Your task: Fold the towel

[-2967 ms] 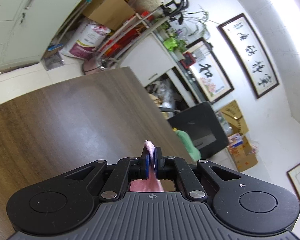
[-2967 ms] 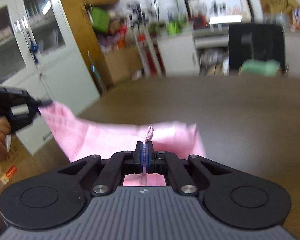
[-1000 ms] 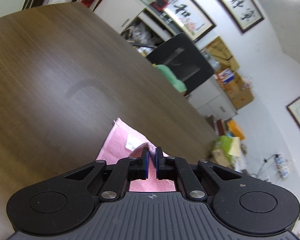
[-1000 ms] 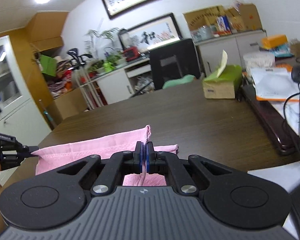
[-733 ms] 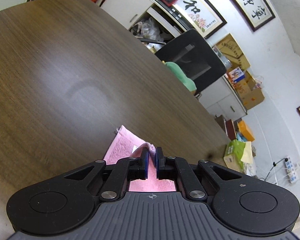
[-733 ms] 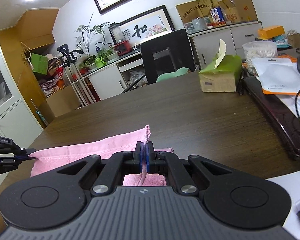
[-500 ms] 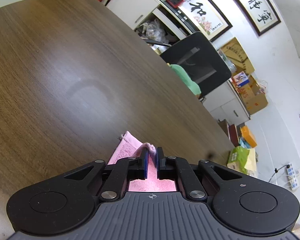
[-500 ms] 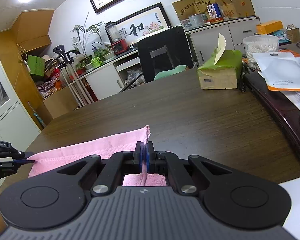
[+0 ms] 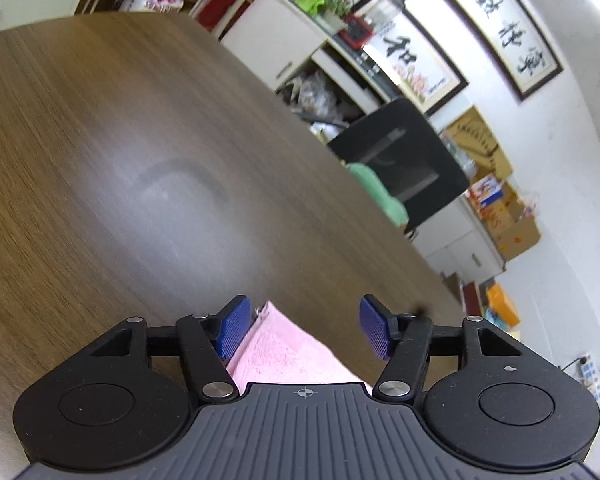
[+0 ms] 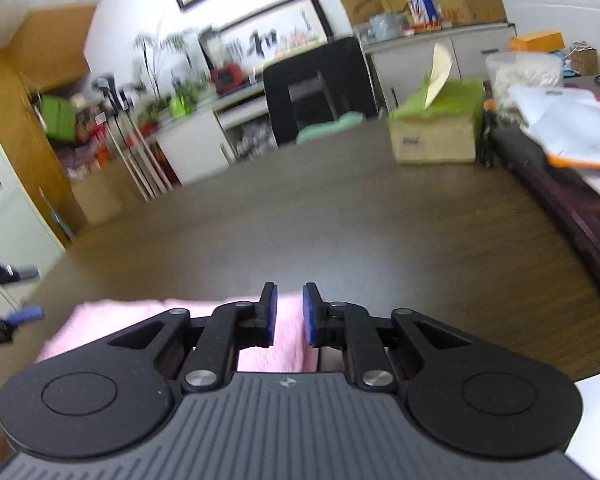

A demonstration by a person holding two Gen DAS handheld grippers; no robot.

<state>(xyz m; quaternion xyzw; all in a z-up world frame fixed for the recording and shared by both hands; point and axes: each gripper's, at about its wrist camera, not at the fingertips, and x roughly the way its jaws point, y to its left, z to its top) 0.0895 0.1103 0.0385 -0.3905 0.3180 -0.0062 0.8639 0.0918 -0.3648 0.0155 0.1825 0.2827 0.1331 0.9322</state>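
Left wrist view had the left claw (image 9: 304,330) opening wide over the pink towel (image 9: 284,356), flat on the desk (image 9: 100,160); right claw (image 10: 287,314) was opening too, gap narrow. Best lift straight off, no snagging.

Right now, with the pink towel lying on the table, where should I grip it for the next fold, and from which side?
Probably take the pink towel by its two far corners, coming from above and the near side. It lies flat and folded on the table, so only its thin edges offer a pinch. Both jaws are opening, and nothing is clamped.
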